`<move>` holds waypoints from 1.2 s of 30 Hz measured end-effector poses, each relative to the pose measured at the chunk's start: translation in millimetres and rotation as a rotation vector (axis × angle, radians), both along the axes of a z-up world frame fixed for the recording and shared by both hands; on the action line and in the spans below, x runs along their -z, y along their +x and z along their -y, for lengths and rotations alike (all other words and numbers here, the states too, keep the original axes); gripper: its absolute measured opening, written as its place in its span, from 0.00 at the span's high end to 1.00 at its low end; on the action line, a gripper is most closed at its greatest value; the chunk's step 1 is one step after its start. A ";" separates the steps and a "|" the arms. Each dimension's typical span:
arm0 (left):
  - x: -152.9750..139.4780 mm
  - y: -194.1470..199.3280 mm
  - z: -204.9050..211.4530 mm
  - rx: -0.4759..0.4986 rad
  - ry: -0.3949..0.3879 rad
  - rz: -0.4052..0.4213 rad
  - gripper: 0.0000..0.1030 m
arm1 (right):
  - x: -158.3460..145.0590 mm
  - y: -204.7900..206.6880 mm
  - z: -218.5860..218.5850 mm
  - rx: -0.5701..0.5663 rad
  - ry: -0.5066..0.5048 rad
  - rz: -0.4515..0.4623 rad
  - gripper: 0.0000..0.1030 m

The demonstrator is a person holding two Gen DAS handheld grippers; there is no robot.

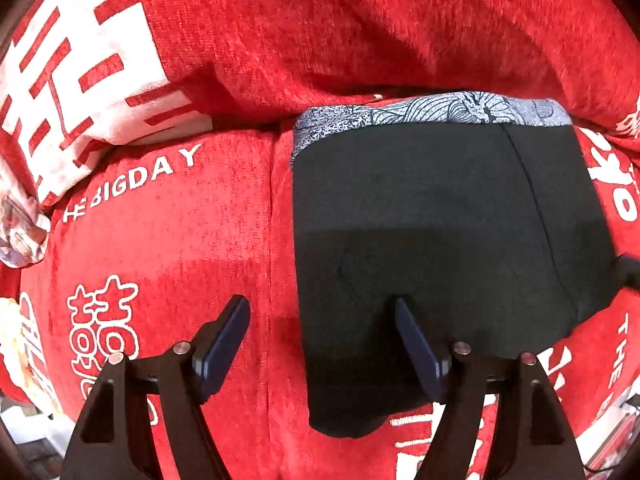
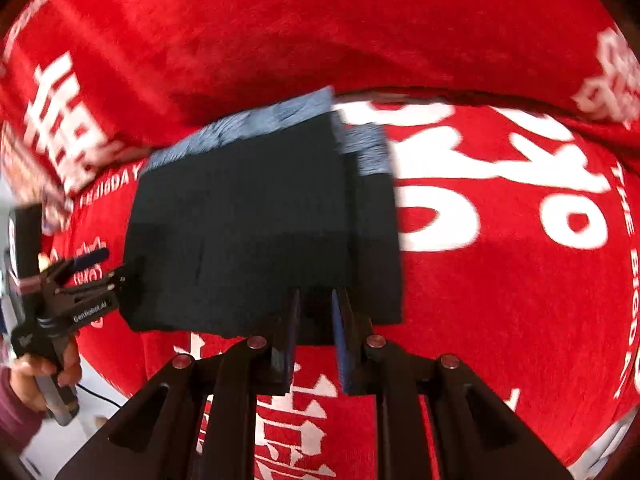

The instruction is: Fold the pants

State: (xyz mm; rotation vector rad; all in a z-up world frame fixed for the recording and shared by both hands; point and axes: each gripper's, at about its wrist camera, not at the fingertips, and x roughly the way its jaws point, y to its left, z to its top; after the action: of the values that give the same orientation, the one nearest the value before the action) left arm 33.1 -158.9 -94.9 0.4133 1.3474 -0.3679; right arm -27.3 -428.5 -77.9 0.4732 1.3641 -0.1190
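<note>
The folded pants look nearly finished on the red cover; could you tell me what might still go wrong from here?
1. The right claw is nearly shut over the pants' near edge; whether it grips cloth is unclear, but if so, lifting could drag the top layer open.
2. The left claw is open, one finger over the pants, one over the red cover; closing there might pinch both.
3. In the right wrist view a layer juts out sideways, so the stack may be uneven.
</note>
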 end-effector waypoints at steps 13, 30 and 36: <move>-2.9 27.0 -24.7 -0.117 -0.051 -0.031 0.26 | 19.1 -9.2 -3.5 0.002 0.042 -0.059 0.82; 15.0 52.1 -22.0 -0.200 -0.078 -0.072 0.26 | 43.9 80.1 78.6 0.244 0.153 0.041 0.92; 15.8 51.7 -19.1 -0.179 -0.060 -0.066 0.26 | 58.2 65.6 69.7 0.209 0.103 -0.030 0.93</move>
State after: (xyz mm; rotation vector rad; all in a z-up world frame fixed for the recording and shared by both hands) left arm 84.8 -139.8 -110.7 0.2301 1.4226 -0.2740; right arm 38.3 -498.2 -136.1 0.7028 1.3523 -0.2286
